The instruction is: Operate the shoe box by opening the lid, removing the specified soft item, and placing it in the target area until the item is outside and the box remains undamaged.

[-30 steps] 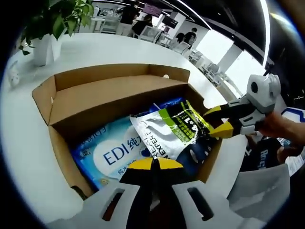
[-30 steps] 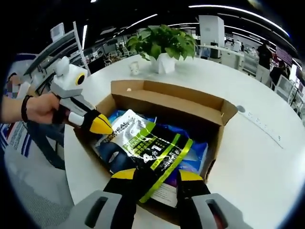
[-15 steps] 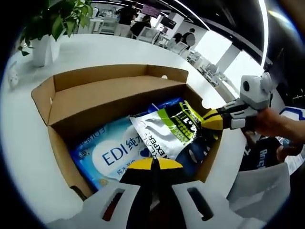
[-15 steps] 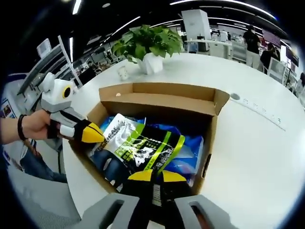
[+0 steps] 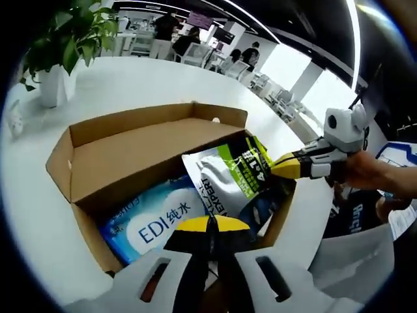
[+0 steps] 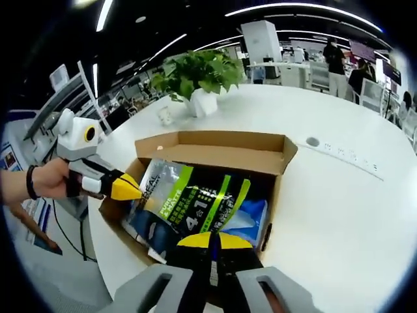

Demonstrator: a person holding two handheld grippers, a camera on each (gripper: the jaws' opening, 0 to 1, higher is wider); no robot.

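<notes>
An open cardboard shoe box (image 5: pixel 130 120) (image 6: pixel 215 140) lies on a white table. Inside, a blue wipes pack (image 5: pixel 156 218) (image 6: pixel 251 218) lies flat. A white, green and black soft pouch (image 5: pixel 225 176) (image 6: pixel 195 195) stands tilted above the pack. My right gripper (image 6: pixel 210 240) (image 5: pixel 281 167) is shut on the pouch's edge at the box's right wall. My left gripper (image 5: pixel 208 225) (image 6: pixel 124 188) is shut, its yellow tips at the box's opposite rim. I cannot tell whether it pinches the cardboard.
A potted plant (image 5: pixel 55 45) (image 6: pixel 195 75) and a small white object (image 5: pixel 14 107) (image 6: pixel 166 98) stand beyond the box. The white table (image 6: pixel 339 202) spreads wide to the right of the box, with a round hole (image 6: pixel 313 141). People and desks are far behind.
My right jaws closed on the pouch's edge and raised it, so it stands more upright in the box. My left gripper stayed at the box rim.
</notes>
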